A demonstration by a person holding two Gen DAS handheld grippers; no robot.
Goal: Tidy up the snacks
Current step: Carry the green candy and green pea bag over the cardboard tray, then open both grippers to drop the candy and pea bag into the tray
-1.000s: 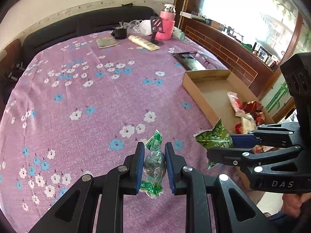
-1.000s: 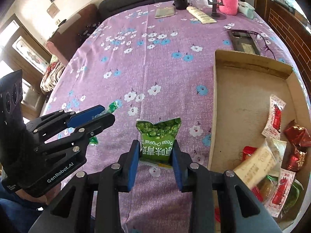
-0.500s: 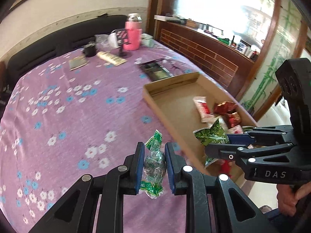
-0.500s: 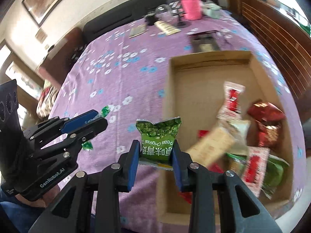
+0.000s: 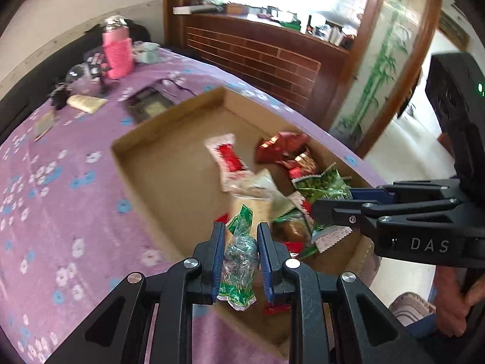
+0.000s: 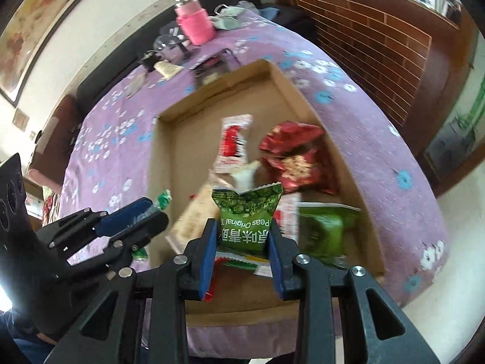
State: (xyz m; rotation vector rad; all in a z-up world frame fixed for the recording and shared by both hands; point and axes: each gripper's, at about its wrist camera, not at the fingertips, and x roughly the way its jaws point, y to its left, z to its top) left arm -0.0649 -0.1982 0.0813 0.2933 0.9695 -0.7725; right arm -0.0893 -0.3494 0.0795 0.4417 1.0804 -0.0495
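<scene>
**Snacks carried over the box, one in each gripper**

Packets hang in both grippers above the open cardboard box [image 6: 157,163], which fills the middle of each wrist view on the purple flowered worktop [image 5: 60,200]. The left gripper [image 5: 241,261] is pinched nearly shut on a small candy in a clear and green wrapper [image 5: 239,257], low in the centre of its frame; the wrapper's twisted end pokes up between the blue pads. The right gripper [image 6: 242,242] is closed on a green pea packet [image 6: 247,221], gripped by its lower half so the printed face stands up over the jaws, bottom centre of its frame.

Both grippers point steeply down at the box floor, seemingly so that each snack would drop straight in once let go. Neither packet touches the cardboard as far as I can tell. In the left view the right gripper reaches in from the right edge, a hand [image 5: 454,300] on its handle at lower right.

Already lying in the box, toward its near end, are a red and white sachet [image 6: 232,139], crumpled red foil packs [image 6: 291,154] and another green bag [image 6: 324,230]. At the far end of the worktop, upper left in both frames, stands a pink bottle [image 5: 116,51] among small clutter that looks unrelated to the sorting. I judge the step in hand to be the release.
</scene>
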